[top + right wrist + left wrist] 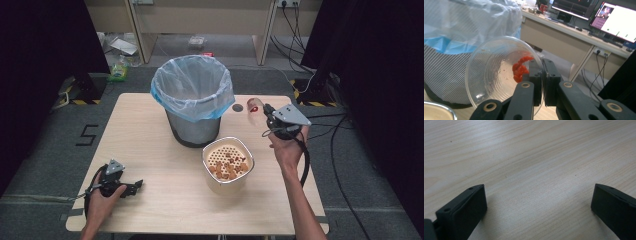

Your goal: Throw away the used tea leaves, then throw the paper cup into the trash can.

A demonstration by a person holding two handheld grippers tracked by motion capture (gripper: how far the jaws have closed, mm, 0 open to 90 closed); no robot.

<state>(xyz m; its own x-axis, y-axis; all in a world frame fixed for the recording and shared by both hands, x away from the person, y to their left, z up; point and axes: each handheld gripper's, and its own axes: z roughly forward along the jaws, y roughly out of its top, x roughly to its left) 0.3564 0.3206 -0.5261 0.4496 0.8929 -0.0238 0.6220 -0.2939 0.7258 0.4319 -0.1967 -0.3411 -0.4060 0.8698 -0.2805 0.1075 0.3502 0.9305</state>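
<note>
My right gripper (pixel 264 113) is raised to the right of the bin and shut on the rim of a clear plastic cup (pixel 499 72). The cup (pixel 254 111) lies tilted on its side with red scraps (pixel 520 68) stuck inside near the jaws. The mesh waste bin (pixel 193 100) with a blue-edged plastic liner stands at the table's back middle. In front of it sits a cream strainer bowl (pixel 227 166) holding brown food bits. My left gripper (pixel 134 187) rests open on the table (pixel 531 157) at the front left, nothing between its jaws.
A small dark round spot (pixel 237 107) lies on the table beside the bin. Cables (pixel 345 150) trail on the floor at the right. A desk with monitors (pixel 614 20) stands behind the bin in the right gripper view.
</note>
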